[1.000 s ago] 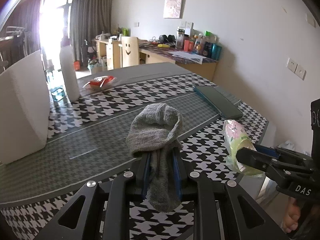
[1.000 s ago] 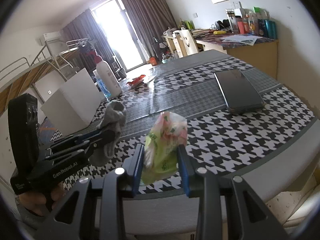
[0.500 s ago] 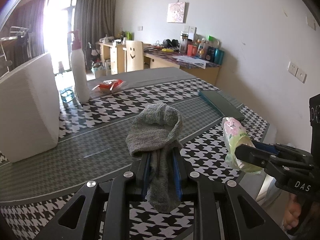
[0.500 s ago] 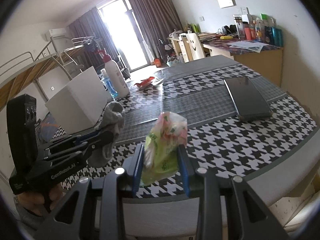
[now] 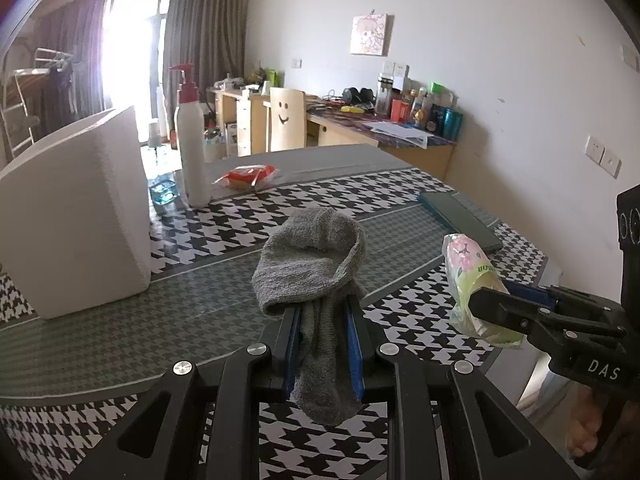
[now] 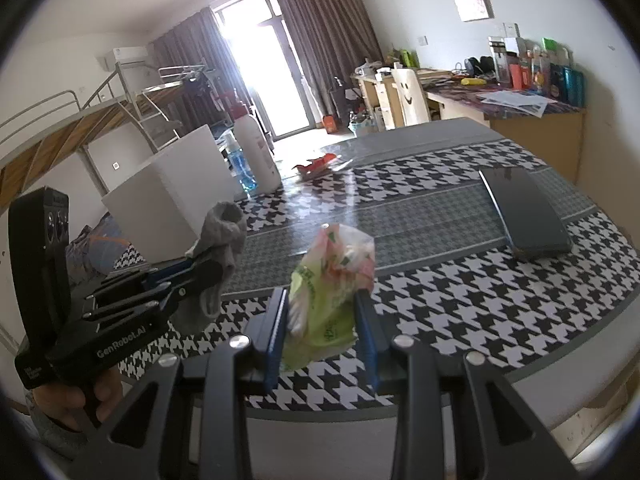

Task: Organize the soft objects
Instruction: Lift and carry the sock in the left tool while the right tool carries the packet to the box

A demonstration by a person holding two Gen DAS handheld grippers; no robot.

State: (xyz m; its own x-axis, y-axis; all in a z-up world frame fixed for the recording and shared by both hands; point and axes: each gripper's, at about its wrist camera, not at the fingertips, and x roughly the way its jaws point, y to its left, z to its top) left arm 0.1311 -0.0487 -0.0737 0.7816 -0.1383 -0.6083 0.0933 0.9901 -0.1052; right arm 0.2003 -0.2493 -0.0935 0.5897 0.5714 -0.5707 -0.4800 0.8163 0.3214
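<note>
My left gripper (image 5: 322, 312) is shut on a grey sock (image 5: 312, 256), which bunches above the jaws and hangs below them, over the near part of the houndstooth table (image 5: 120, 320). To its right, my right gripper (image 5: 476, 304) is shut on a green and pink tissue pack (image 5: 470, 268). In the right wrist view the tissue pack (image 6: 332, 288) sits pinched between the blue pads of the right gripper (image 6: 322, 300). The left gripper (image 6: 212, 270) with the sock (image 6: 224, 236) shows at the left there, held by a hand (image 6: 64, 400).
A white box (image 5: 76, 208) stands at the table's left. Behind it are a white pump bottle (image 5: 192, 144), a blue bottle (image 5: 162, 188) and a red packet (image 5: 244, 174). A dark flat case (image 5: 460, 216) lies at the right. A desk with clutter (image 5: 380, 120) lines the far wall.
Both grippers have shifted across the table with their loads still held. The white box and pump bottle sit further right in the left wrist view than before.
</note>
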